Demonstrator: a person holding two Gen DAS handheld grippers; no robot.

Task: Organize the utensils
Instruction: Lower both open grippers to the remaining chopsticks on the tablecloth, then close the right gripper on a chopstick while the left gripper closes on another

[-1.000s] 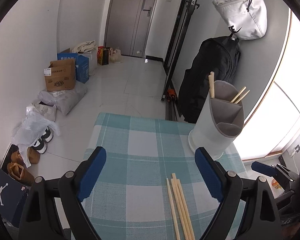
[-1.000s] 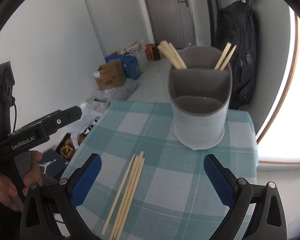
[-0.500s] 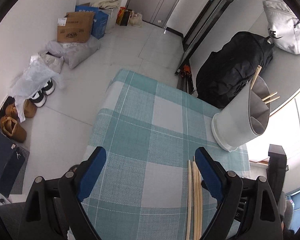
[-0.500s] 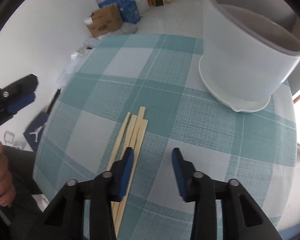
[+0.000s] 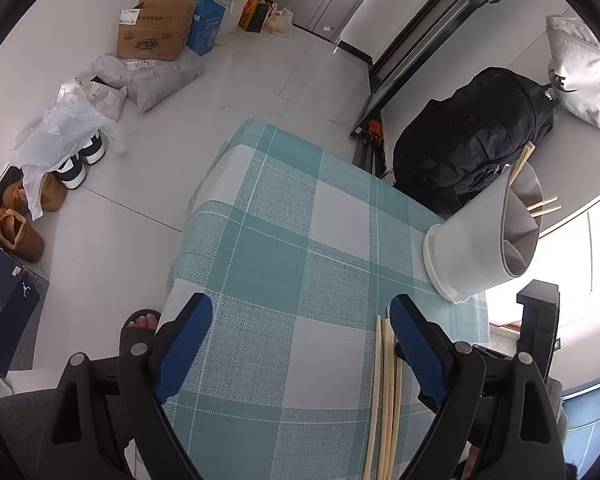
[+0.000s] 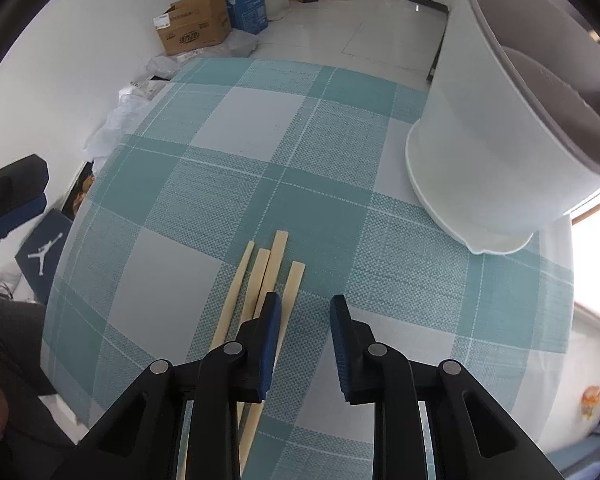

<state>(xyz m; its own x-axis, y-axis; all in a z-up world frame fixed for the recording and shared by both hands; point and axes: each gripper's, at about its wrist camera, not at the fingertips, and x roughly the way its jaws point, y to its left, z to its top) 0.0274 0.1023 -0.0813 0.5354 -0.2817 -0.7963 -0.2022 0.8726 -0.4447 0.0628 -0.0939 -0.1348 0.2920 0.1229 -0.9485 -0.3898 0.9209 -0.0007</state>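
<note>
Chopsticks (image 5: 384,392) lie loose on the checked bench (image 5: 284,240) in your left wrist view, running up from the bottom edge just inside the right-hand blue pad. Your left gripper (image 5: 300,344) hangs over the cloth with its jaws wide apart and nothing between them. The holder (image 5: 472,248) stands at the bench's far right corner, well apart from the loose sticks, with a few chopsticks already poking out of its compartments. A black backpack (image 5: 468,148) leans behind it, and a sandalled foot (image 5: 138,330) shows on the floor at the bench's left edge.

Your right wrist view looks steeply down on four chopsticks (image 6: 268,276) lying side by side. Your right gripper (image 6: 306,312) has just been closing its jaws; they now stand narrowly apart. The right-most stick runs into the gap between them beside the left pad, which overlaps the next stick along; the right pad sits clear over bare cloth. Nothing is clamped yet, as far as you can see. The holder (image 6: 480,152) looms at upper right, near the stick tips but not touching them.

You seem to be at the pick-up step, with the loose sticks not yet stowed. Next you likely need to settle the pads down around one stick or a pair, finish closing, then lift and tip the stick upright toward a compartment. Mind the neighbours: the sticks touch, so a skewed pinch could drag or scatter them.
</note>
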